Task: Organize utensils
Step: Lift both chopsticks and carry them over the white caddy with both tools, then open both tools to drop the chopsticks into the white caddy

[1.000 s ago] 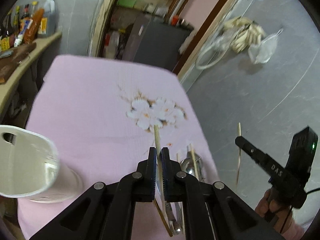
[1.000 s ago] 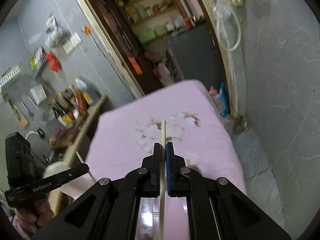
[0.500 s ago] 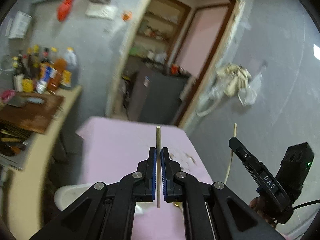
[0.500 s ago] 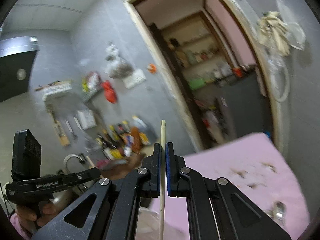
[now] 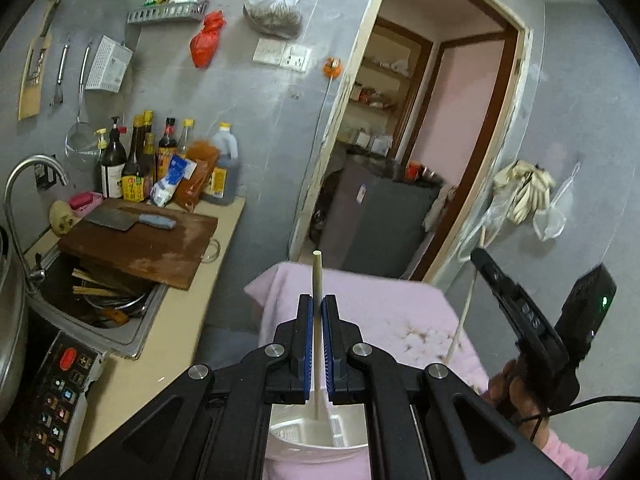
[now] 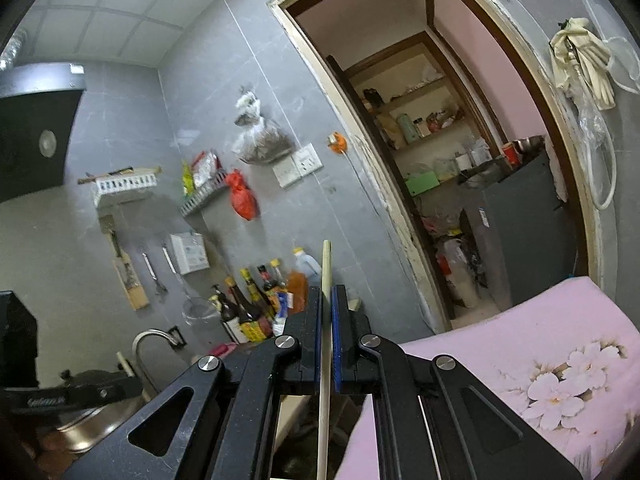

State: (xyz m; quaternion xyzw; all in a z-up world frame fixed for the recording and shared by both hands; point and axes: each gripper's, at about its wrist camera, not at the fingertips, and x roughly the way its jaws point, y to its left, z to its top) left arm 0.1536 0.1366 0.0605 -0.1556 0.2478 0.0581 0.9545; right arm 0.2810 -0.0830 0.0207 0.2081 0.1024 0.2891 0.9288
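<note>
My left gripper (image 5: 316, 304) is shut on a pale wooden chopstick (image 5: 316, 280) held upright; its lower end hangs over the opening of a white utensil holder (image 5: 316, 436) on the pink flowered tablecloth (image 5: 372, 304). My right gripper (image 6: 329, 296) is shut on a second chopstick (image 6: 326, 264), also upright. The right gripper also shows at the right of the left wrist view (image 5: 486, 262), its chopstick (image 5: 464, 312) slanting down toward the cloth. The left gripper's body shows at the lower left of the right wrist view (image 6: 76, 390).
A counter at left carries a sink (image 5: 100, 300) with dishes, a faucet (image 5: 24, 184), a wooden cutting board (image 5: 140, 240) with a cleaver (image 5: 128, 220), and several bottles (image 5: 160, 160). A doorway (image 5: 420, 152) with a dark cabinet (image 5: 380, 216) lies behind the table.
Both grippers have lifted and tilted up from the tablecloth, each carrying its chopstick. The left one now holds its chopstick over the white holder.
</note>
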